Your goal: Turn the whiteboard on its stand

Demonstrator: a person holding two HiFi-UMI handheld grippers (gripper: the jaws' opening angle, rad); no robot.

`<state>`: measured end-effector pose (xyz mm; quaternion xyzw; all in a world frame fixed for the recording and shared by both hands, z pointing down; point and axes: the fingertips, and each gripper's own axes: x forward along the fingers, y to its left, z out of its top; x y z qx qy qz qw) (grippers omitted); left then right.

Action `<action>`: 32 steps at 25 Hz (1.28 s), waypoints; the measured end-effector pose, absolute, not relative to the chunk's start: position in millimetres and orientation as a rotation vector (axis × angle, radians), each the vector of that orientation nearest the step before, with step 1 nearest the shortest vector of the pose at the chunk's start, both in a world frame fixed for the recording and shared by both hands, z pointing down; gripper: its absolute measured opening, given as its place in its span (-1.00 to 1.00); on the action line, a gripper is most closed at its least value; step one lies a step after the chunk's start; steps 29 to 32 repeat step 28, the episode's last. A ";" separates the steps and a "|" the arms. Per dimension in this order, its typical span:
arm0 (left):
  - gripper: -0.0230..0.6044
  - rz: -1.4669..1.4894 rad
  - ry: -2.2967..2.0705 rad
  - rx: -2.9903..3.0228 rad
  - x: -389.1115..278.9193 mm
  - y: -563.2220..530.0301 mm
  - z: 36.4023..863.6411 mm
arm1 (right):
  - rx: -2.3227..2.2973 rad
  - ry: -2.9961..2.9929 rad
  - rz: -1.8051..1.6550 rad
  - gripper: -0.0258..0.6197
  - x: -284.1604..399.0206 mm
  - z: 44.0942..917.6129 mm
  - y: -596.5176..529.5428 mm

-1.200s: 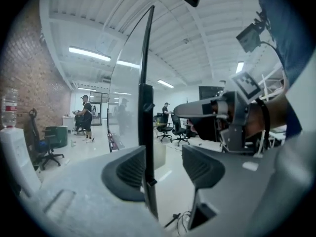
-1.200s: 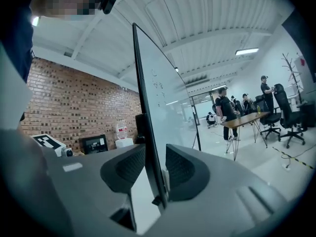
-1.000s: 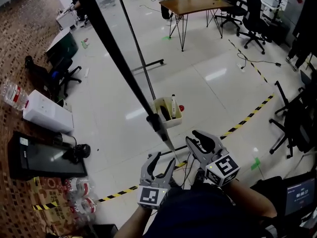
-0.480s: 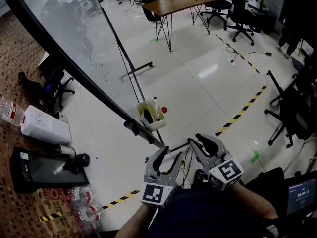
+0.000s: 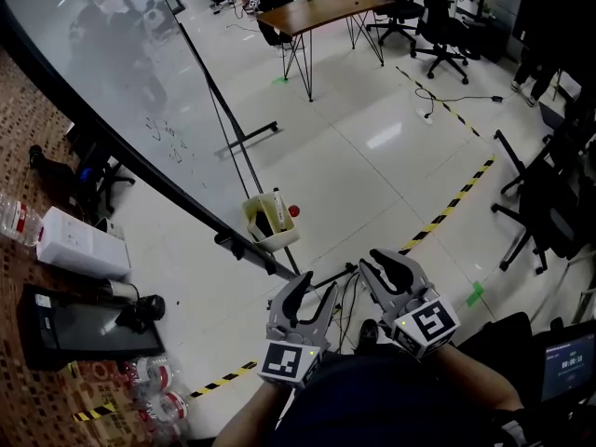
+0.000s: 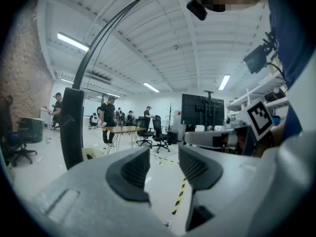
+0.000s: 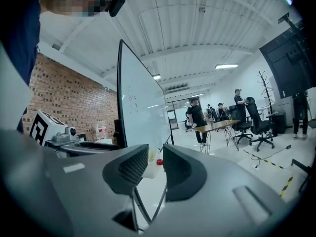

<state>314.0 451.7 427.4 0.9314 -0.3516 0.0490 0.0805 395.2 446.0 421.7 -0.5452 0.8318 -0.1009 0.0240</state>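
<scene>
The whiteboard (image 5: 102, 73) hangs tilted in its black frame, its pale face toward me with faint writing on it. Its lower corner (image 5: 279, 268) ends just ahead of my grippers, touching neither. A beige pen tray (image 5: 270, 223) with markers hangs by the stand's pole (image 5: 223, 124). My left gripper (image 5: 312, 291) and right gripper (image 5: 385, 266) sit side by side close to my body. Both jaw pairs have just been closing and stand narrowly open with nothing between them. The frame edge (image 6: 72, 127) shows left of my left gripper (image 6: 164, 167). The board (image 7: 140, 112) rises beyond my right gripper (image 7: 155, 169).
A wooden table (image 5: 326, 7) and office chairs (image 5: 438, 26) stand at the back, with more chairs (image 5: 549, 212) at the right. Yellow-black tape (image 5: 456, 217) crosses the floor. At the left lie a white box (image 5: 79, 245), a black screen (image 5: 79, 319) and water bottles (image 5: 154, 380).
The whiteboard has swung from edge-on to face-on, and its lower corner has moved left. Both grippers' jaws have narrowed, and both have drifted slightly.
</scene>
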 end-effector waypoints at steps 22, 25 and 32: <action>-0.34 0.169 -1.084 2.745 327.6 451.1 432.7 | -1.658 2.577 -0.299 -0.65 410.6 414.4 446.1; -0.34 0.172 -1.088 2.742 325.4 449.9 434.8 | -1.654 2.582 -0.301 -0.65 408.9 414.4 444.3; -0.34 0.160 -1.089 2.746 324.5 448.5 435.5 | -1.649 2.587 -0.296 -0.65 407.8 415.0 442.1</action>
